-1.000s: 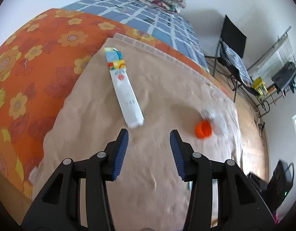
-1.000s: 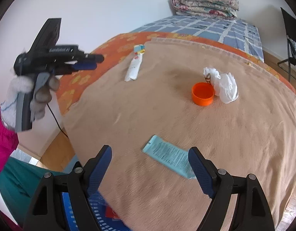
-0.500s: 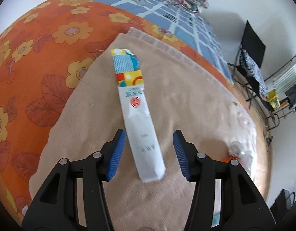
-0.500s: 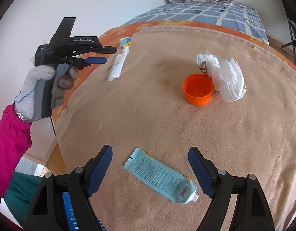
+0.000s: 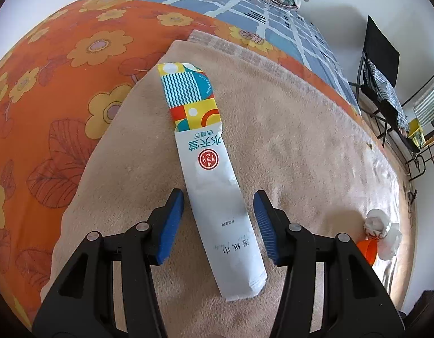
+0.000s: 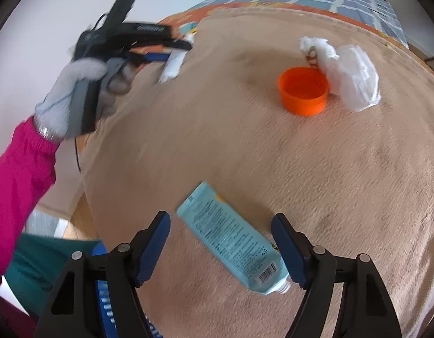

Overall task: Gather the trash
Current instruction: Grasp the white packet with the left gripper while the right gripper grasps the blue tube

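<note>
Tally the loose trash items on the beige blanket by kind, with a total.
Paper wet-wipe sleeve: 1
Light-blue tube: 1
Orange cap: 1
Crumpled white tissue/plastic wad: 1
Total: 4

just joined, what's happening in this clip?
A person is collecting trash off a beige blanket with handheld tongs. The left tongs are open, straddling a long white wet-wipe packet without gripping it. The right tongs are open around a light blue tube, also not closed. An orange cup and crumpled white plastic wrapper lie untouched further back.
</note>
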`<state>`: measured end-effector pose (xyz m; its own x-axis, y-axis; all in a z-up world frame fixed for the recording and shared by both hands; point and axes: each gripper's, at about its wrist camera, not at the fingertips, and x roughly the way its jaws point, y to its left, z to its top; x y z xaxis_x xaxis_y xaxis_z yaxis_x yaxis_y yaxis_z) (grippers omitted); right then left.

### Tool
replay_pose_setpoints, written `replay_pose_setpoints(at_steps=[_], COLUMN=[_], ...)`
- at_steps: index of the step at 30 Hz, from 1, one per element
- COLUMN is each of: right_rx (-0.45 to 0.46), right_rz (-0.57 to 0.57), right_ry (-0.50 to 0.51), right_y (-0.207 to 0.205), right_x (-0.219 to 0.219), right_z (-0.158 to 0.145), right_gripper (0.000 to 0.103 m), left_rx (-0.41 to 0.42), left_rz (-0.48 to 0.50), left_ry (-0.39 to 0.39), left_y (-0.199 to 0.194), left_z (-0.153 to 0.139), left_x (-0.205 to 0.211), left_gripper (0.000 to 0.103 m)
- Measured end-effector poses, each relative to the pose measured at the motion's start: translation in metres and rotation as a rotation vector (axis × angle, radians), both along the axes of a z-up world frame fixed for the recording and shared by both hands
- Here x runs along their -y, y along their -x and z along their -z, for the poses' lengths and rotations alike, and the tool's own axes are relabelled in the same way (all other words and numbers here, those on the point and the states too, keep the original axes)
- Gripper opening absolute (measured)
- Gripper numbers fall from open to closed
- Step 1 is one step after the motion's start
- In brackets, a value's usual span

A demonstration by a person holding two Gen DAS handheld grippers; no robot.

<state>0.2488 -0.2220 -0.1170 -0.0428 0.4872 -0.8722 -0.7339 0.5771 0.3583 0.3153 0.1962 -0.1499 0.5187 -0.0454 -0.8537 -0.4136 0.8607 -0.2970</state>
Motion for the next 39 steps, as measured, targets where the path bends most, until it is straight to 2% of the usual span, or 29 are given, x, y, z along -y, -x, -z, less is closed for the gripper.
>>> replay_pose_setpoints(at_steps=[3,6,10,12,14,15,28,39], right_rx=[0.027,0.103,0.213,0.226,0.236,0.24,0.269,0.31], right_rz=[-0.049,-0.091,-0.123,-0.112,-0.096,-0.088,0.002,0.078], right_ry=[0.029,0.097,0.184,0.195,0.201,0.203,0.151,0.104], right_y=[0.013,0.026,0.039,0.04,0.04,0.039,0.037,0.041], right_x=[-0.004,-0.013,-0.023,-0.024,-0.024,-0.023,-0.004,0.01], right_z=[0.0,0.003,0.005,0.005,0.004,0.004,-0.017,-0.047], right_gripper=[0.076,0.073,0.057,0.05,0.038,0.036,0.035,0.036], left_rx=[0.007,0.016,0.025,0.036,0.04,0.044,0.071,0.113], left_rz=[0.013,0.032,0.052,0.066,0.076,0.082,0.121,0.194], left_ry=[-0.005,-0.011,-0.01,-0.014,-0.023,-0.027,-0.015,-0.025], left_y=[-0.001,-0.001,0.001,0.002,0.003,0.004,0.011,0.045], left_z=[0.0,-0.001,-0.004,-0.007,-0.009,-0.01,-0.021,-0.057], left_x=[0.003,0.007,0.011,0.014,0.017,0.018,0.027,0.048], left_gripper=[0.043,0.039,0.028,0.021,0.017,0.014,0.007,0.006])
